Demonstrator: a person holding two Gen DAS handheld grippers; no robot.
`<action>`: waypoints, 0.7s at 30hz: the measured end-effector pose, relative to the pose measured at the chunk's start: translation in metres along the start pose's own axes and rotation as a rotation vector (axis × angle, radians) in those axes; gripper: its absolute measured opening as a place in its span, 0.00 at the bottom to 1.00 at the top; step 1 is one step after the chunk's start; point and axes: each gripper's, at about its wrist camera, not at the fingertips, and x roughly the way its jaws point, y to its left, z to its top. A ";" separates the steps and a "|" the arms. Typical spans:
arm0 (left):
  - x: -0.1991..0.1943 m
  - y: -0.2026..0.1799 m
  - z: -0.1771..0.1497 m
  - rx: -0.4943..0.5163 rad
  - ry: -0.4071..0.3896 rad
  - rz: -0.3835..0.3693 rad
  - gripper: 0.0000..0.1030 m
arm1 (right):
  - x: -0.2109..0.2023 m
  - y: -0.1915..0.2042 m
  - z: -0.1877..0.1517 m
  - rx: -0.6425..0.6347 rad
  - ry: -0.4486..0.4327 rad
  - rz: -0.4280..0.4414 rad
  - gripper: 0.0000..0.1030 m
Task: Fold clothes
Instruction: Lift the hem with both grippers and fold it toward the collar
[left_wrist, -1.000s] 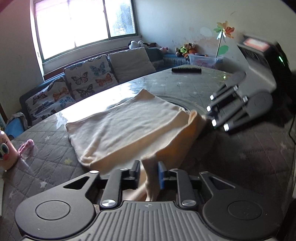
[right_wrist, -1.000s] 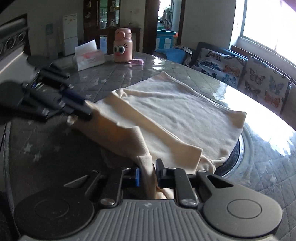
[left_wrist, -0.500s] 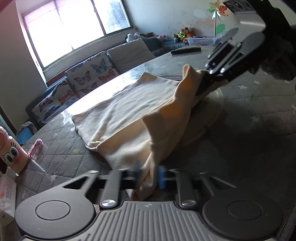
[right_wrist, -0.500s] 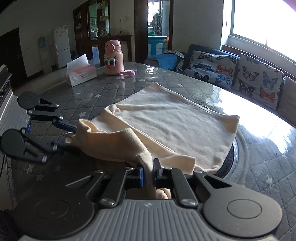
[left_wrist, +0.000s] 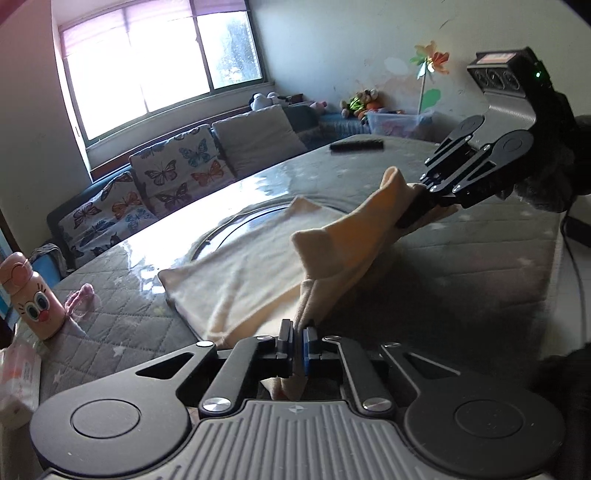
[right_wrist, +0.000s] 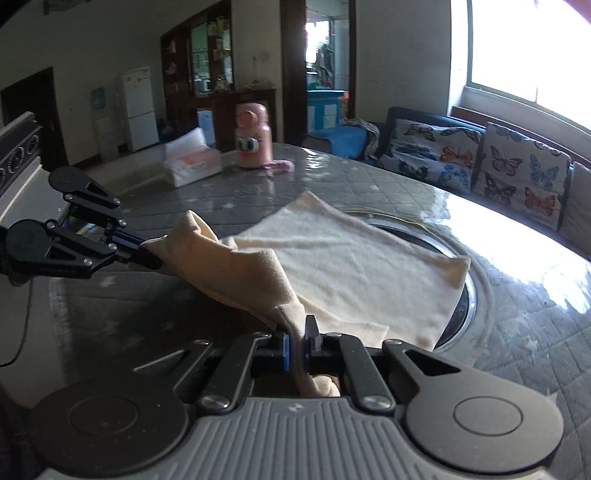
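A cream garment (left_wrist: 251, 273) (right_wrist: 351, 258) lies on the grey quilted table (left_wrist: 461, 266) (right_wrist: 184, 199), its near edge lifted off the surface. My left gripper (left_wrist: 298, 330) is closing tight on one corner of that edge, pads pressing the fabric; the right wrist view shows it at the left (right_wrist: 147, 254). My right gripper (right_wrist: 295, 332) is shut on the other corner and appears at the upper right of the left wrist view (left_wrist: 410, 218). The raised edge sags in a fold between the two grippers. The far part of the garment lies flat.
A pink cartoon bottle (right_wrist: 254, 136) (left_wrist: 31, 291) and a tissue pack (right_wrist: 190, 158) stand at the table's far left end. A dark remote (left_wrist: 356, 145) lies at the far edge. A turntable ring (right_wrist: 469, 295) shows under the garment. A butterfly-cushion sofa (left_wrist: 173, 173) runs behind.
Both grippers have risen and moved forward over the table, pulling the garment's near edge up with them. The jaws have tightened on the fabric.
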 end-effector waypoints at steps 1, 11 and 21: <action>-0.010 -0.004 0.000 -0.005 -0.003 -0.004 0.05 | -0.010 0.005 -0.002 0.002 0.000 0.015 0.06; -0.038 -0.008 0.013 -0.040 -0.058 0.020 0.05 | -0.054 0.032 0.000 -0.027 -0.018 0.054 0.04; 0.031 0.056 0.041 -0.110 -0.055 0.075 0.05 | -0.004 -0.019 0.052 0.009 -0.010 0.009 0.04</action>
